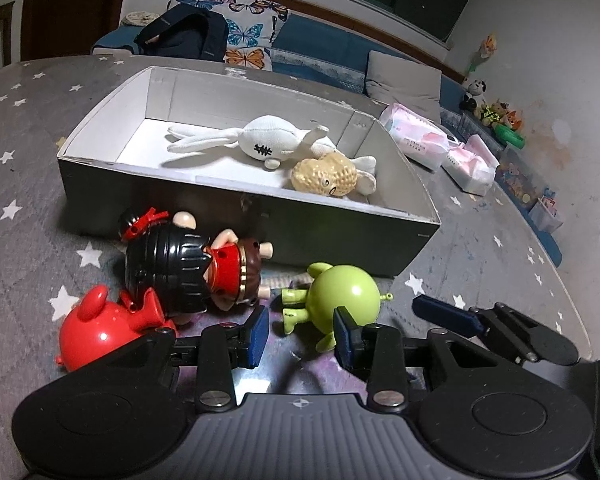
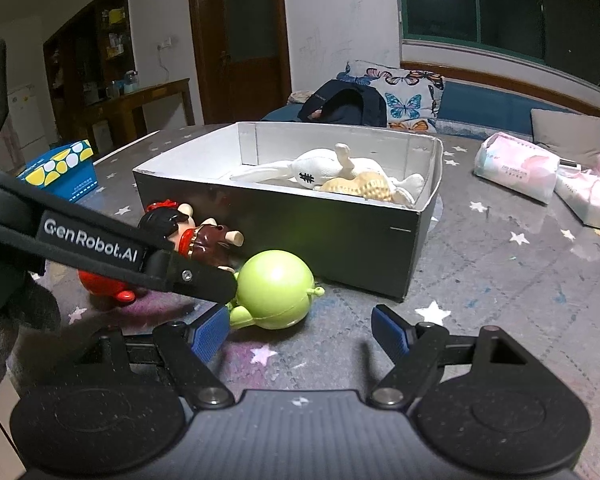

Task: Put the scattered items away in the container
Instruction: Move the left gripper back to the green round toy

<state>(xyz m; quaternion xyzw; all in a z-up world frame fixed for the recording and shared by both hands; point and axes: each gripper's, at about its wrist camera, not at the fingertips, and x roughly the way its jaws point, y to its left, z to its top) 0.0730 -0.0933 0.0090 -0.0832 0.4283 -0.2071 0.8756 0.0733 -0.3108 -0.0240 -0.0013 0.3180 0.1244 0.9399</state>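
The left hand-held gripper (image 1: 302, 330) sits low in the frame of its own view, its blue pads set on either side of the green toy (image 1: 342, 294), which lies on the star-patterned grey surface (image 1: 480, 248); whether the pads press on the toy cannot be told, though they stand very close to it. In the right wrist view the right hand-held gripper (image 2: 300, 330) has its jaws wide and empty, with the green toy just above its left pad, at centre frame. Left of the green toy lie a doll (image 1: 188, 268) with black hair and a red toy (image 1: 104, 330) at lower left, touching each other. The box (image 1: 236, 216), dark outside and white inside, fills the middle of the frame just beyond them; inside it lie a white plush (image 1: 268, 140) and a tan peanut toy (image 1: 326, 178), touching. Tissue packs (image 1: 416, 140) lie at right, beyond the box.
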